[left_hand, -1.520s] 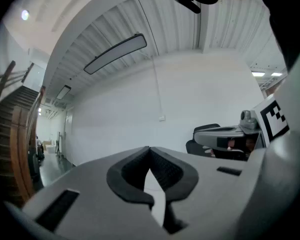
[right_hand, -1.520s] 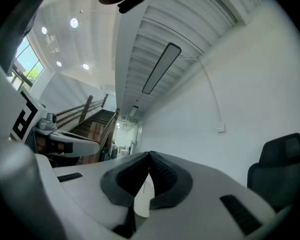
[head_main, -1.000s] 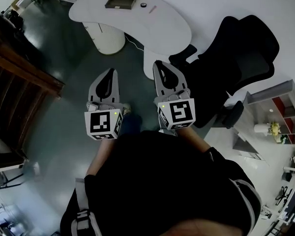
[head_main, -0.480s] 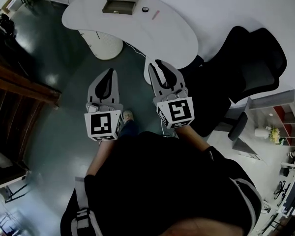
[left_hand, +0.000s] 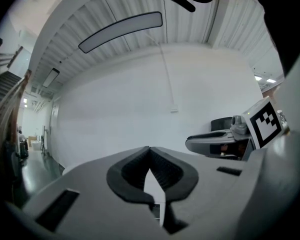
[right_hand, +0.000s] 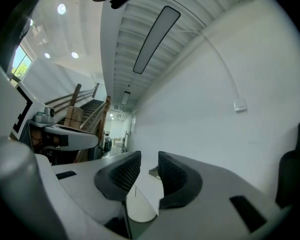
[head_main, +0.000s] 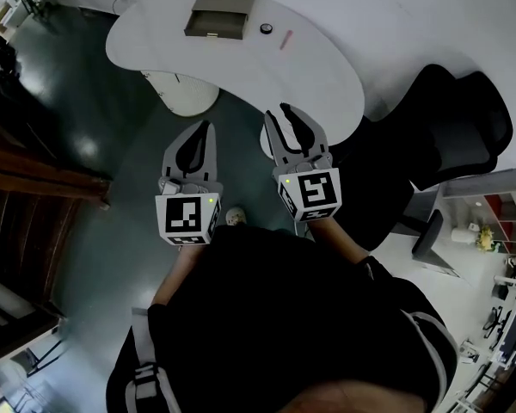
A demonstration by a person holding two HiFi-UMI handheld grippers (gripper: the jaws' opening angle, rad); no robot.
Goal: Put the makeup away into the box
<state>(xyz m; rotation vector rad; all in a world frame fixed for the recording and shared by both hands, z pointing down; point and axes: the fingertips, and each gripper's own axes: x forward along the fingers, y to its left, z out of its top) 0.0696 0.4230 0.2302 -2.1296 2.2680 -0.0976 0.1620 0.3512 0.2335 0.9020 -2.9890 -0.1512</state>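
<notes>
A grey open box (head_main: 220,13) lies at the far side of the white curved table (head_main: 241,71). Beside it on the table are a small round dark makeup item (head_main: 266,28) and a pink stick (head_main: 285,40). Both grippers are held level above the dark floor, short of the table's near edge. My left gripper (head_main: 206,127) (left_hand: 150,149) is shut and empty. My right gripper (head_main: 279,112) (right_hand: 149,156) is open; its jaws have just been opening, with nothing between them. In the right gripper view the table top (right_hand: 145,196) and the box (right_hand: 154,172) show past the jaws.
A black office chair (head_main: 451,123) stands right of the table. Under the table is a white pedestal (head_main: 185,93). Dark wooden stairs (head_main: 26,175) run along the left, and a shelf unit (head_main: 490,218) stands at the right. The person's shoe (head_main: 235,217) is on the floor.
The table with the box has come closer in the head view as both grippers moved toward it. The right gripper's jaws went from shut to parted. The left stayed shut.
</notes>
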